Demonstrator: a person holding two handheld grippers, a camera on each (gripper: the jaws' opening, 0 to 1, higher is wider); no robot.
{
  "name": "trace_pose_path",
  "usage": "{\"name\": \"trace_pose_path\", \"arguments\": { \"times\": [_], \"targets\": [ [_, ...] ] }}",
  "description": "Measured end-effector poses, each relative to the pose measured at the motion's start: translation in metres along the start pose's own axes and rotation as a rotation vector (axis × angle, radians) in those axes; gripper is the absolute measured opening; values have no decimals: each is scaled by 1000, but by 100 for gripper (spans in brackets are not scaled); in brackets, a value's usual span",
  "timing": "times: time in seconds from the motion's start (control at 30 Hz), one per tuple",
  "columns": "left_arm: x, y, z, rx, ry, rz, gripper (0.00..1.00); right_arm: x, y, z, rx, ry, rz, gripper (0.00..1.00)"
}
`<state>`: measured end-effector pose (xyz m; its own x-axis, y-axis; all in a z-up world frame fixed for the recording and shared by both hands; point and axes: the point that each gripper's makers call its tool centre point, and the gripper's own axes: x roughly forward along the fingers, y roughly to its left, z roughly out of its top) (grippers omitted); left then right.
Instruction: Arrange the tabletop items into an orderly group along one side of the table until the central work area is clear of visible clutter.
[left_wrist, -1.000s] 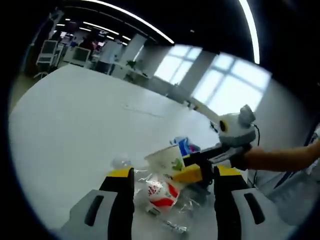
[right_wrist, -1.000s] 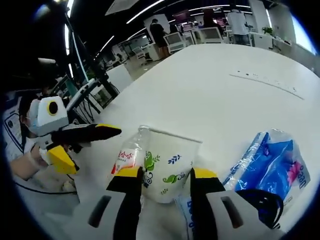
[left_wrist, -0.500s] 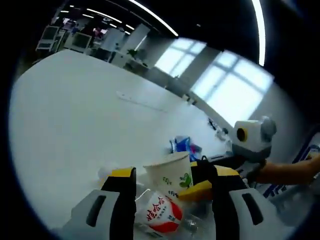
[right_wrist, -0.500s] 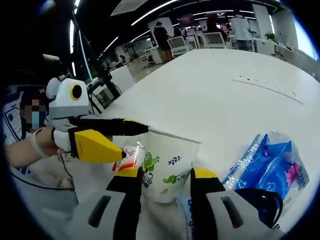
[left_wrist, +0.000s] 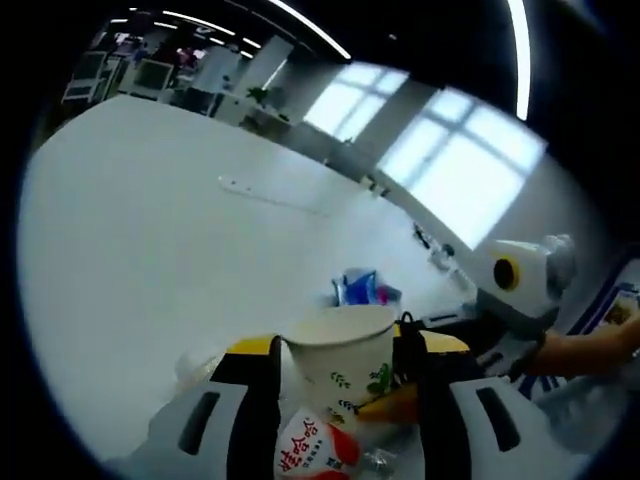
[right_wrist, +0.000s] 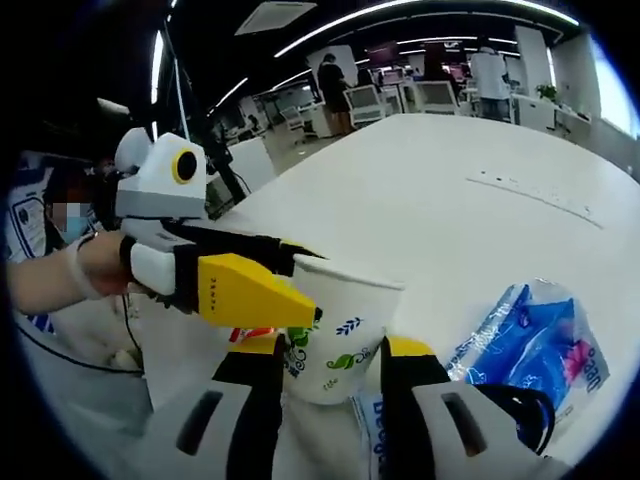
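standing upright, white paper cup (right_wrist: 338, 335) with green leaf print

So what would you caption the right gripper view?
Two grippers, right and left, close around one paper cup beside a blue packet.

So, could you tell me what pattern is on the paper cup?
White cup printed with green and blue leaves, clearest in the right gripper view.

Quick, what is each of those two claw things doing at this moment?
Left gripper: open, jaws on both sides of the paper cup.
Right gripper: jaws around the same paper cup; whether they clamp it cannot be told.
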<state>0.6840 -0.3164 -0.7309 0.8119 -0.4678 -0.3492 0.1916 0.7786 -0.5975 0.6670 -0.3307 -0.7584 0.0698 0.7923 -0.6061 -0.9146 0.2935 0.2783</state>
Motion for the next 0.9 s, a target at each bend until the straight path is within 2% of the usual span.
{"name": "trace_pose_path", "arguments": {
  "times": [0.2, 0.4, 0.57, 0.7, 0.9],
  "targets": [
    [0, -3, 7, 38, -21, -13, 41, -1, 1, 5, -52, -11, -13, 35],
    [0, -4, 10, 69, -32, -16, 40, -2, -3, 7, -103, -16, -31, 35],
    [-1, -6, 21, 221, -78, -13, 39, 1, -11, 18, -162, -49, -50, 35],
    [-2, -7, 25, 310, -95, -2, 40, 5, -13, 21, -213, -55, -69, 35],
    [-4, -5, 25, 348, -102, 14, 39, 10, -16, 28, -279, -86, -85, 34]
  ]
}}
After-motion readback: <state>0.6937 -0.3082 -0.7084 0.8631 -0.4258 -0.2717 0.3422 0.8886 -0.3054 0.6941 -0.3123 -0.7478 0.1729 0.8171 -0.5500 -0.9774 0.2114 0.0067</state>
